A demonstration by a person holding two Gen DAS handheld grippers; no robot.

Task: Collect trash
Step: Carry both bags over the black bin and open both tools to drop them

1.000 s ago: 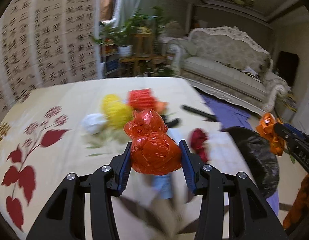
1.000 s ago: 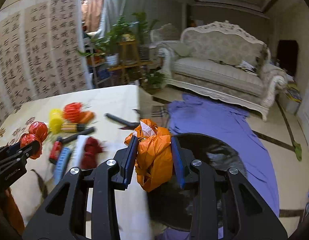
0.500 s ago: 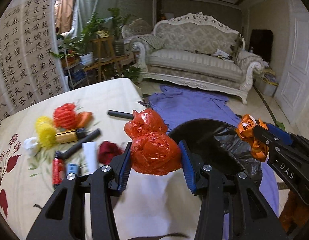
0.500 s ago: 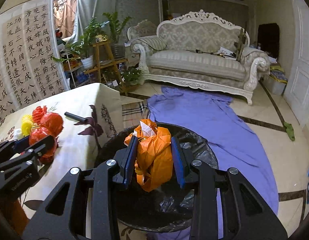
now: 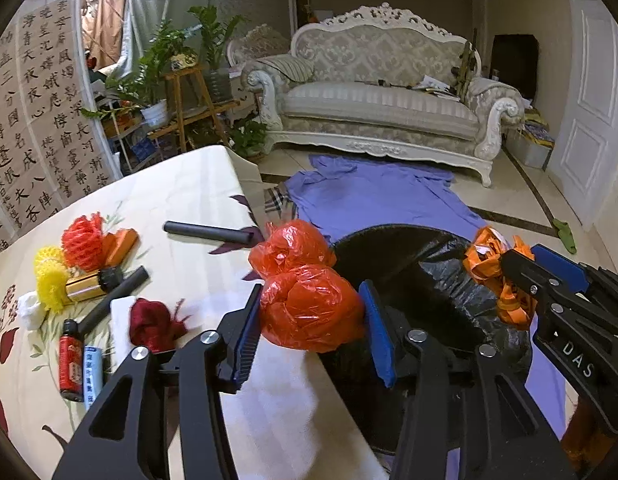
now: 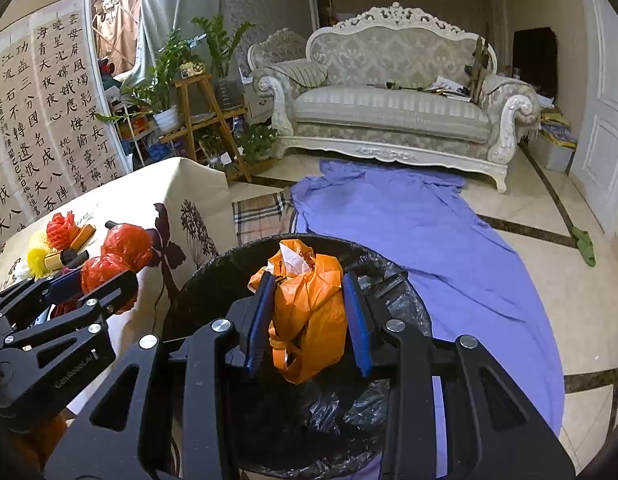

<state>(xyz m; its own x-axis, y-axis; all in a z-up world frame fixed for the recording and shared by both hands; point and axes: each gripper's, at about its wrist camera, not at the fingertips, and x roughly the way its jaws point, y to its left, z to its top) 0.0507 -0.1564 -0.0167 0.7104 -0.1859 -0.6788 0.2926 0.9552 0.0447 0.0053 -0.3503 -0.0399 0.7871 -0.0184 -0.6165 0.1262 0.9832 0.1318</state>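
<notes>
My left gripper (image 5: pixel 309 322) is shut on a red plastic trash bag (image 5: pixel 305 292) and holds it over the table's right edge, beside the bin. My right gripper (image 6: pixel 309 312) is shut on an orange plastic trash bag (image 6: pixel 309 312) and holds it above the open black-lined trash bin (image 6: pixel 393 280). The bin also shows in the left wrist view (image 5: pixel 409 264), with the orange bag (image 5: pixel 493 268) over its far side. The red bag shows in the right wrist view (image 6: pixel 117 256) at the left.
A cream floral tablecloth (image 5: pixel 181 188) carries loose items: red and yellow mesh nets (image 5: pixel 83 236), a black tube (image 5: pixel 207 232), a dark red wad (image 5: pixel 153 324), small bottles (image 5: pixel 71 354). A purple sheet (image 6: pixel 429 232) lies on the floor before a sofa (image 6: pixel 393 104). Plants stand left.
Both grippers have swung right from the table toward the bin. The orange bag now hangs over the bin's opening; the red bag has reached the table's edge next to the bin.
</notes>
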